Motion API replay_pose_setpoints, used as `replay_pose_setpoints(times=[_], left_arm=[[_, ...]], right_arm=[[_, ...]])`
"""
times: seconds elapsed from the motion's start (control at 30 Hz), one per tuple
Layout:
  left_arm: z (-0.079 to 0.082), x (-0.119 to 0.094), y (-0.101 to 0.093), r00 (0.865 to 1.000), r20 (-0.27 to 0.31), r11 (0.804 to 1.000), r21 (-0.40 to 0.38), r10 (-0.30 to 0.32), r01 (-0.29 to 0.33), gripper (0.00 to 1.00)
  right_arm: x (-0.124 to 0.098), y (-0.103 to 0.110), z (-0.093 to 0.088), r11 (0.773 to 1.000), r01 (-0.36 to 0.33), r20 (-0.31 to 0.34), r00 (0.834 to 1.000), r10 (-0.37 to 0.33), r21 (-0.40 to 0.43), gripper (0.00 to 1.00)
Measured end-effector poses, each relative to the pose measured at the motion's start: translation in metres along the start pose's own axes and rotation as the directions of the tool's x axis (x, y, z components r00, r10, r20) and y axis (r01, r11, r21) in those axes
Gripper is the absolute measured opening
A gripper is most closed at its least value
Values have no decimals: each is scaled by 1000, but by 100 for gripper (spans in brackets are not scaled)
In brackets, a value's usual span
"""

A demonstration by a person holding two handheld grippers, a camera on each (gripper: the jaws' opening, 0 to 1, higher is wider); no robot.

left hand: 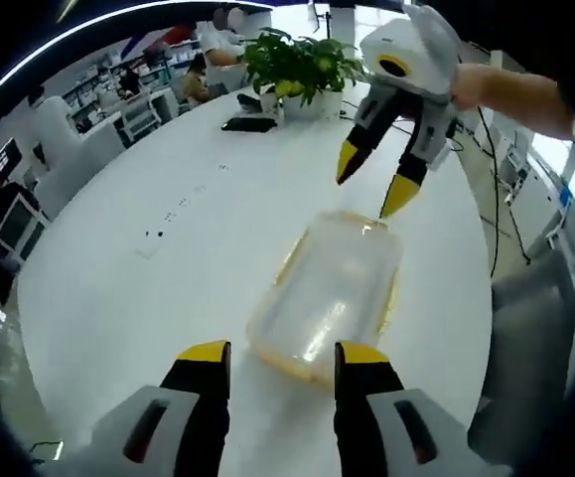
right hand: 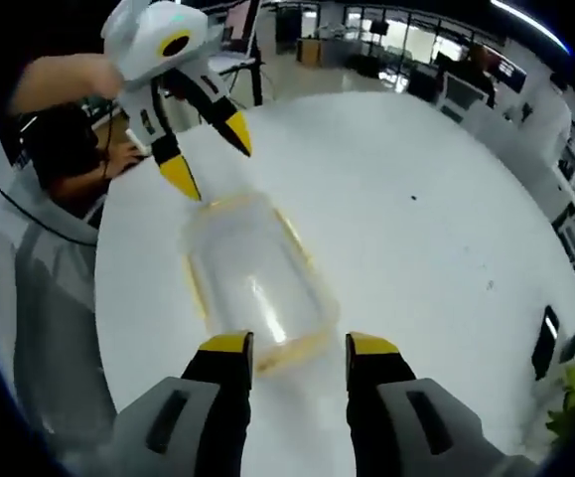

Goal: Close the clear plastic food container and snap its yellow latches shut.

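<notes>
The clear plastic food container [left hand: 325, 303] lies on the white desk [left hand: 148, 268], toward the edge nearest the person, its lid apparently already resting on top and the yellow trim visible along its rim. The left tool [left hand: 283, 366] sits low at one short end of the box, jaws spread wide and holding nothing. The right tool [right hand: 299, 356] sits at the opposite short end, likewise wide open and empty, its yellow tips just short of the rim.

The step in hand looks like the approach before pressing a latch. To do it well, each tool should come down squarely over a latch tab instead of the lid's flat middle, with one tool steadying the box so it does not slide on the smooth desk while the other presses the tab home. Whether any latch is already snapped cannot be told; the yellow parts are too blurred.

The desk is broad, rounded and glossy white. A potted plant [left hand: 302, 65] and a dark flat device [left hand: 248, 124] stand at its far edge. Beyond lies an open office with workstations and seated people.
</notes>
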State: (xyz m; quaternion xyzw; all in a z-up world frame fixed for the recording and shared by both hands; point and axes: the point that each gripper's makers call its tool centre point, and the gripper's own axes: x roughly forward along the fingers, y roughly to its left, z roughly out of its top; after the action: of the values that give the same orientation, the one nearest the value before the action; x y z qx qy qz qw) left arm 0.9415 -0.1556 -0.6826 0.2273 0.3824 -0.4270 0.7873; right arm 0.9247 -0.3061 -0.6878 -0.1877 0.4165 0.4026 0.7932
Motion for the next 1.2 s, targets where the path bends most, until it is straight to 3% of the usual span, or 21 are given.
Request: replay_pose_setpoints(times=[0.1, 0.23, 0.37, 0.6, 0.73, 1.2], left_arm=[[-6, 4, -6, 1000, 24, 991, -131, 9, -6, 35], [-14, 5, -6, 997, 42, 970, -236, 63, -52, 35], [-17, 0, 0, 986, 83, 929, -355, 141, -103, 34], [-22, 2, -10, 983, 102, 902, -422, 152, -96, 31], [-25, 6, -14, 985, 97, 904, -418, 141, -88, 29], [-29, 13, -21, 988, 97, 902, -426, 123, -70, 24]], right_arm=[[3, -1, -4, 996, 29, 38, 999, -32, 90, 35], [4, -3, -6, 982, 62, 84, 993, -78, 176, 34], [6, 0, -5, 956, 71, 141, 983, -116, 286, 34], [13, 4, -12, 907, 83, 168, 972, -165, 412, 32], [17, 10, -18, 893, 67, 170, 973, -158, 446, 28], [15, 21, -24, 872, 45, 185, 971, -153, 487, 24]])
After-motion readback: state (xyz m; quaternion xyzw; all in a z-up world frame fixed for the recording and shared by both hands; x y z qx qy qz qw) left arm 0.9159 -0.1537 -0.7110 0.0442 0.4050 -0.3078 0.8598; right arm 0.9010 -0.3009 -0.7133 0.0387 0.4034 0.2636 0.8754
